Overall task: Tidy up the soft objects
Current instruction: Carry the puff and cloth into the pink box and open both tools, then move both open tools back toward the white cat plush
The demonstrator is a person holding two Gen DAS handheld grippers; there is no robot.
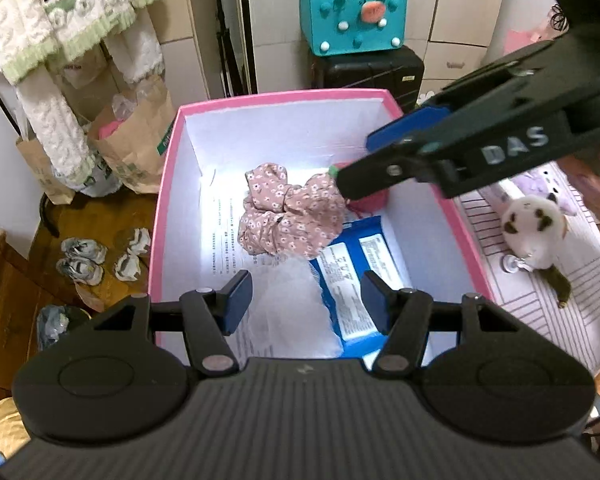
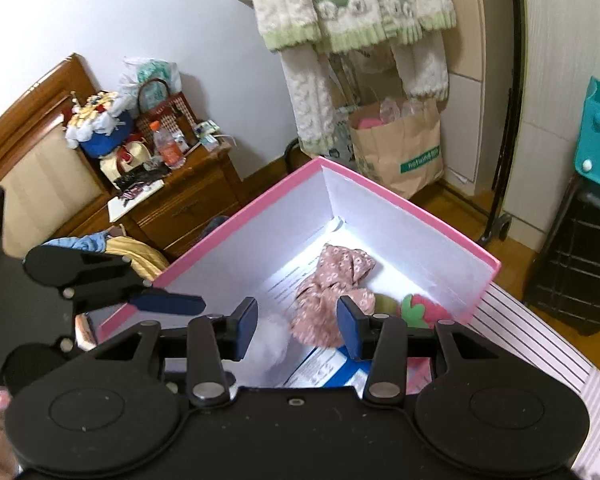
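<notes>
Sitting on a striped pink-and-white bed cover, a pink box with white walls holds the soft things: a crumpled floral cloth in the middle, a strawberry plush toward the far right corner, a blue packet on the near right, and a wispy white tuft near the front over a printed sheet. The left hand-held gripper hangs above the near edge of the box, jaws spread with nothing between them. The right hand-held gripper reaches over the box from the right, jaws likewise parted and empty. Outside the box, a white plush toy lies on the cover to the right. Beyond stand a brown paper bag, a teal felt bag on a black suitcase, and a wooden nightstand at left.
</notes>
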